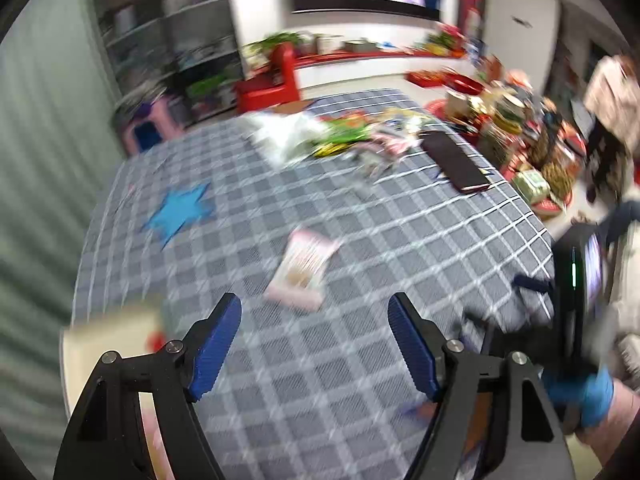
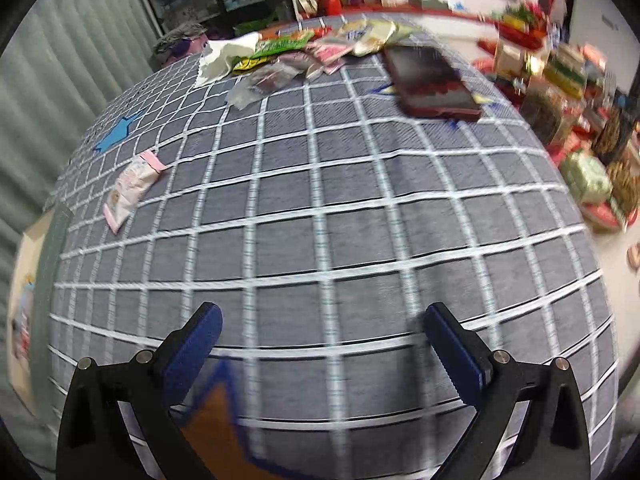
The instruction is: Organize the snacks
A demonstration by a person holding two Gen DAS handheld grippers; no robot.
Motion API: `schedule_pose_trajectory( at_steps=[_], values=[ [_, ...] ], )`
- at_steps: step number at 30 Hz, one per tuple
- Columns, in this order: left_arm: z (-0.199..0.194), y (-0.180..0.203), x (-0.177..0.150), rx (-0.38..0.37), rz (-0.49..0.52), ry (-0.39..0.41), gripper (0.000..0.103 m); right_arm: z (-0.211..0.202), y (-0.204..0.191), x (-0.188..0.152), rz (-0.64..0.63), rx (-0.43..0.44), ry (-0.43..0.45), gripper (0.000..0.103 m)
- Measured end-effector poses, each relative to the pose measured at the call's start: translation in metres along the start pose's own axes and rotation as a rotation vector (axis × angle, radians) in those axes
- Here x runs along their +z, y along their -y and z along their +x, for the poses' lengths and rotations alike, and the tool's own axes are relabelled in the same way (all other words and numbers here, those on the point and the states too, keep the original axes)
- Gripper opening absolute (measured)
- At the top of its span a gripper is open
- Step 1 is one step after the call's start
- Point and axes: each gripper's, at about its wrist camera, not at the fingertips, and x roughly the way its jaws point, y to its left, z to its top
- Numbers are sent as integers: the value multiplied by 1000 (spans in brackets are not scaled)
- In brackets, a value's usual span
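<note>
The left gripper (image 1: 315, 344) hangs wide apart and empty over the grey checked tablecloth (image 1: 360, 248), with a pink snack packet (image 1: 303, 270) lying just beyond its fingertips at mid-frame. The right gripper (image 2: 322, 354) is also spread wide, holding nothing. A pile of snack packets (image 2: 316, 50) and a dark phone (image 2: 432, 82) lie near the top of the frame.

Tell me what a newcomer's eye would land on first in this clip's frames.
Probably the heap of snack packets at the far edge of the grey checked tablecloth, with a dark phone lying just to its right. Next, a lone pink packet lies apart, just ahead of the open left gripper; the right gripper is open over bare cloth.
</note>
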Motion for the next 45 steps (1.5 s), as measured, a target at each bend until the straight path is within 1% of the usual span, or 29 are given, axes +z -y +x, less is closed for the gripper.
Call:
schedule_pose_trajectory(
  at_steps=[2, 3, 4, 7, 9, 12, 15, 18, 19, 20, 21, 22, 23, 24, 28, 31, 34, 37, 40, 41, 42, 44, 45],
  values=[
    [28, 19, 29, 1, 51, 4, 79, 0, -7, -9, -80, -55, 36, 102],
    [42, 25, 42, 10, 61, -1, 79, -1, -6, -12, -84, -42, 65, 102],
    [63, 32, 57, 24, 67, -9, 79, -1, -6, -13, -78, -32, 65, 102],
    [108, 40, 84, 40, 61, -38, 79, -2, -1, -13, -72, -20, 74, 103],
    [141, 45, 100, 12, 47, -76, 79, -1, -3, -13, -78, -26, 73, 103],
    [172, 52, 110, 18, 38, -75, 79, -1, -3, -14, -79, -27, 75, 103],
    [196, 62, 113, 19, 48, -83, 79, -1, -3, -14, -80, -26, 75, 103],
    [211, 75, 107, 87, 132, -57, 79, -1, -3, -13, -81, -25, 75, 103],
    [211, 77, 106, 97, 141, -26, 79, -1, -3, -13, -81, -25, 75, 103],
    [212, 77, 106, 102, 140, -21, 79, -1, -3, -13, -81, -25, 75, 103],
    [212, 77, 107, 96, 131, -20, 74, -1, -3, -13, -81, -26, 75, 103],
    [212, 76, 108, 68, 120, -30, 57, -1, -3, -13, -81, -25, 76, 103],
    [212, 76, 108, 28, 102, -43, 44, -1, -3, -14, -81, -25, 76, 103],
    [212, 76, 109, 10, 92, -56, 29, -1, -3, -14, -81, -25, 76, 103],
    [200, 81, 99, 10, 98, -65, 28, 1, -3, -14, -77, -11, 81, 103],
    [177, 78, 82, -23, 64, -77, 28, 1, -2, -14, -69, 1, 84, 103],
    [141, 68, 57, -36, 17, -69, 28, 1, 0, -13, -72, 0, 85, 103],
    [96, 49, 26, -30, -37, -50, 29, 3, -1, -12, -87, -18, 79, 103],
    [51, 20, -7, 35, -117, -45, 29, 3, -1, -10, -88, -22, 76, 103],
    [42, 13, -14, 53, -141, -47, 29, 3, -2, -10, -87, -24, 73, 103],
    [32, 6, -22, 76, -164, -46, 29, 3, -4, -9, -78, -31, 58, 103],
    [11, -13, -41, 147, -205, -28, 29, 5, -10, -2, -69, -25, 11, 103],
    [2, -18, -48, 174, -220, -19, 29, 7, -20, 5, -65, 21, -20, 103]
  ],
)
